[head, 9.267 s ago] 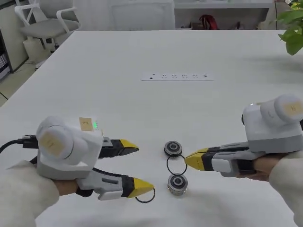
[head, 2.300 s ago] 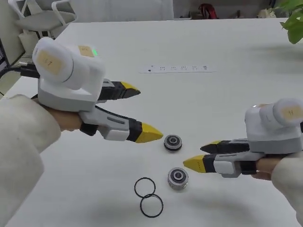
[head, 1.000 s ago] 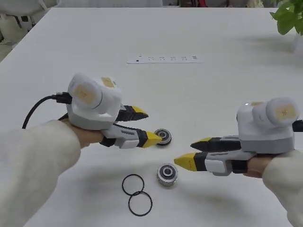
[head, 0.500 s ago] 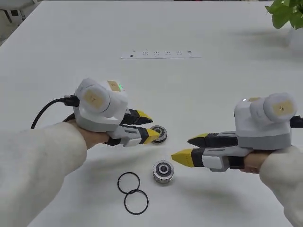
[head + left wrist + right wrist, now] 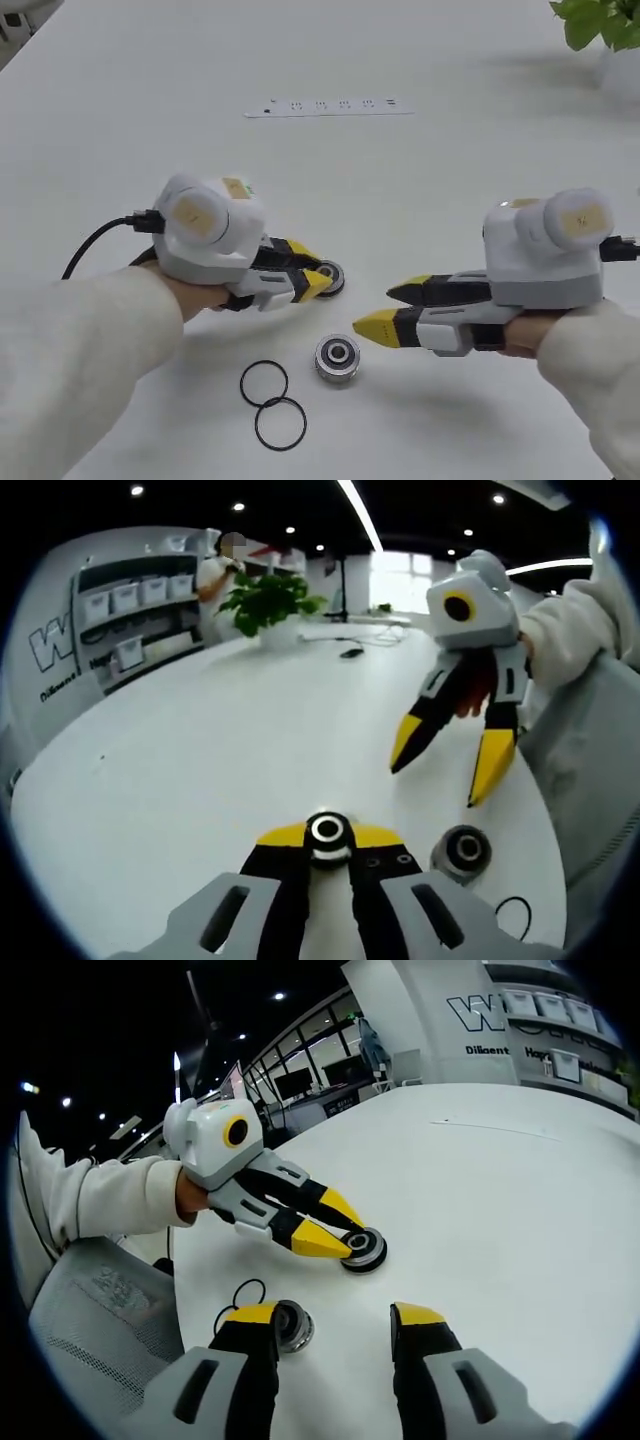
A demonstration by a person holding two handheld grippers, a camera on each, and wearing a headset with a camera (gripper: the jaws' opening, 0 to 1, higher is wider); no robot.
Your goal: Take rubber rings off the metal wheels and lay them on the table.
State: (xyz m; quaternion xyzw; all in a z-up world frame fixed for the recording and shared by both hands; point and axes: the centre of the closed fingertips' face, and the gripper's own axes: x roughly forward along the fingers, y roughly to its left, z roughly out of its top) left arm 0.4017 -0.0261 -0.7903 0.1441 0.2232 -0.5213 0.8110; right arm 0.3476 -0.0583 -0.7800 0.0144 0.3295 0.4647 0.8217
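Observation:
Two metal wheels lie on the white table [image 5: 420,180]. The farther wheel [image 5: 330,276] has a dark rim, and my left gripper [image 5: 314,279] is shut on it; in the left gripper view this wheel [image 5: 328,832] sits between the yellow fingertips. Lying flat and free is the nearer wheel [image 5: 337,357], just left of my right gripper [image 5: 381,309], which is open with nothing between its jaws. In the right gripper view, that gripper [image 5: 335,1315] has the nearer wheel [image 5: 292,1325] beside its left jaw. Two black rubber rings [image 5: 264,383] [image 5: 280,423] lie overlapping on the table.
A white power strip [image 5: 328,106] lies flat farther back on the table. A potted plant [image 5: 595,20] stands at the far right corner. A black cable [image 5: 95,245] trails from the left gripper. Someone stands by shelves in the distance [image 5: 215,575].
My left gripper has come down to the farther wheel and shut on it. The right gripper stays open beside the nearer wheel. The head camera has tilted down.

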